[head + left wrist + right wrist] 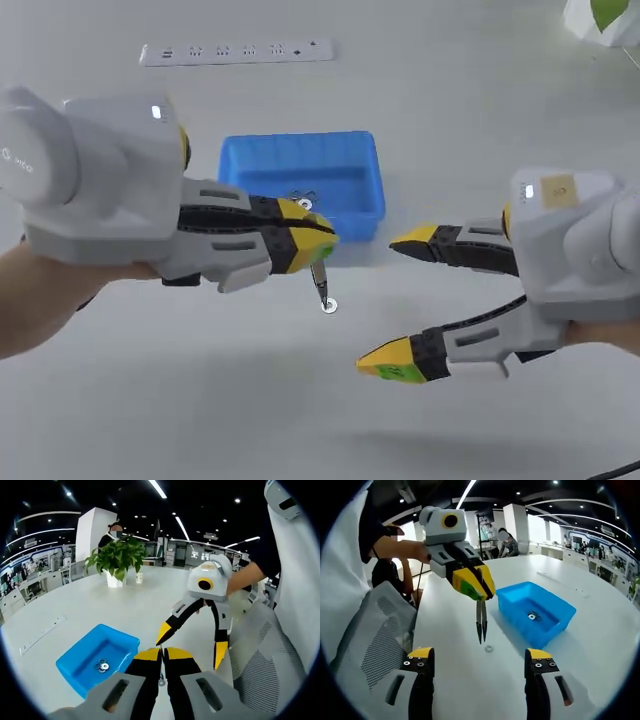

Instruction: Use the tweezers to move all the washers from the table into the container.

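Note:
A blue container stands mid-table with a few washers inside. One washer lies on the white table in front of it. My left gripper is shut on metal tweezers, which point down, their tips just above and beside that washer. In the right gripper view the tweezers hang left of the washer, apart from it. My right gripper is open to the right of the washer, holding nothing. The container is at lower left in the left gripper view.
A white power strip lies at the far edge of the table. A potted plant stands further along the table. A mesh chair is beside the table edge. People stand in the background.

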`<state>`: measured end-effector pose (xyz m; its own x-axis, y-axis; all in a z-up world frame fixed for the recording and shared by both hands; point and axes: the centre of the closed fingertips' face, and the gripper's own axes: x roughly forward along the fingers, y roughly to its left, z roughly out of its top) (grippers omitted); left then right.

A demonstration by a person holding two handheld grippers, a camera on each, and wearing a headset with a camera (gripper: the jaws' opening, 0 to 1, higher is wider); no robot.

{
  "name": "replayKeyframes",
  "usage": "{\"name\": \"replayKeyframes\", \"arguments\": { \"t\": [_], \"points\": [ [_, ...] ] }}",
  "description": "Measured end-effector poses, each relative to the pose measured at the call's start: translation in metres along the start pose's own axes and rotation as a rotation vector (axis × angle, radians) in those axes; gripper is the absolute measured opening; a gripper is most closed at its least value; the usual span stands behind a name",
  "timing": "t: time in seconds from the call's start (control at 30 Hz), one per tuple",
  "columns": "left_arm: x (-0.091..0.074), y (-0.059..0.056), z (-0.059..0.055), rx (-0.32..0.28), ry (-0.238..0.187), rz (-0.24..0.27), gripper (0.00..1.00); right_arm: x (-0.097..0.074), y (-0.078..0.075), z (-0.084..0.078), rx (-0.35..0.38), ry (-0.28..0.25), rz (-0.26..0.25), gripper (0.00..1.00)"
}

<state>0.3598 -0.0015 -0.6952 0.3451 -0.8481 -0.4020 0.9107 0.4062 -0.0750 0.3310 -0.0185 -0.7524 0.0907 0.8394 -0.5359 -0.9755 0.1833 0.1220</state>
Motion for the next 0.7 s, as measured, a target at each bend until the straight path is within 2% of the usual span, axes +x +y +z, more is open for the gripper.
{"name": "replayKeyframes", "arguments": {
  "t": [0.2, 0.3, 0.6, 0.7],
  "points": [
    [0.003, 0.004, -0.001, 0.002, 0.004, -0.003, 0.06, 0.002, 0.004, -0.006, 0.021, 0.011, 0.025, 0.74],
    [0.005, 0.005, 0.0, -0.001, -0.003, -0.009, 0.06, 0.002, 0.007, -0.008, 0.04, 0.015, 0.038, 0.77],
    [0.009, 0.003, -0.005, 0.014, 0.011, -0.02, 0.06, -0.002, 0.006, -0.014, 0.056, 0.025, 0.034, 0.78],
    [0.009, 0.003, -0.008, 0.024, 0.027, -0.019, 0.06, -0.002, 0.006, -0.016, 0.058, 0.033, 0.03, 0.78]
  ]
}}
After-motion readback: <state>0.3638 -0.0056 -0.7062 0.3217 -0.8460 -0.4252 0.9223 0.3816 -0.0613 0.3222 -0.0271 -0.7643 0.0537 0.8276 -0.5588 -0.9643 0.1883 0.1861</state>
